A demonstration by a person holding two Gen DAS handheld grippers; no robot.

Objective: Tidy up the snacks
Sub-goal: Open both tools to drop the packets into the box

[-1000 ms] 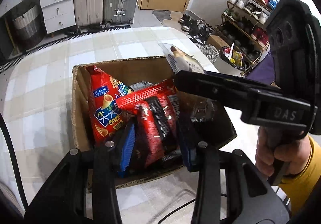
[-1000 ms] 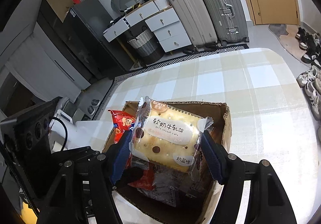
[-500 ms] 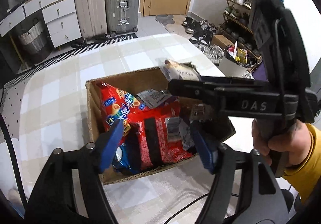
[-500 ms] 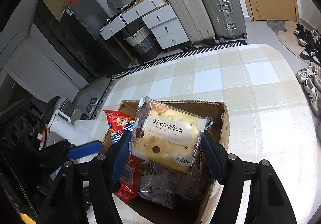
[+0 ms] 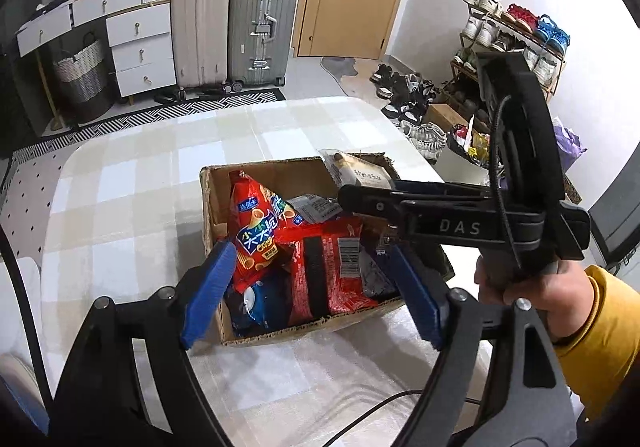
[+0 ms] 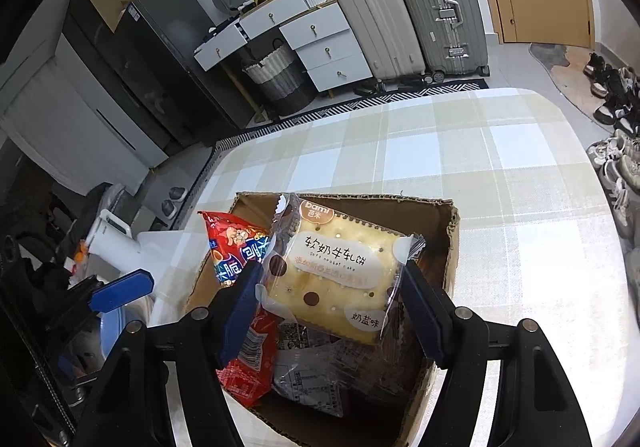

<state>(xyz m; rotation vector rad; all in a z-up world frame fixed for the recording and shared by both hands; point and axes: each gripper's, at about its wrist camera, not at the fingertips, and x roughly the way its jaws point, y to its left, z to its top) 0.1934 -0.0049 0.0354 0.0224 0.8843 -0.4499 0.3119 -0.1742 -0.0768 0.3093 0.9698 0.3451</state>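
A: How is the left gripper (image 5: 316, 295) seen?

B: Its blue pads (image 5: 208, 293) are spread wide, with nothing between them. It is held above the near edge of the cardboard box (image 5: 210, 207), which is set on the checked tablecloth (image 5: 132, 187).

A: And the right gripper (image 6: 334, 297)?

B: It is clamped on a clear-wrapped cracker pack (image 6: 336, 267), gripped at both side edges and held above the cardboard box (image 6: 450, 247). In the left wrist view the same pack (image 5: 356, 173) is seen at the box's 1 o'clock corner, past the right gripper's black body, which is held by the right hand (image 5: 536, 289).

A: What is seen inside the box?

B: A red crisp bag (image 5: 256, 231) is stood at 10 o'clock. A red packet with a black stripe (image 5: 332, 267) is laid at the centre, and a blue packet (image 5: 256, 303) at 7 o'clock. A grey-printed wrapper (image 5: 312, 207) is lodged toward 12 o'clock.
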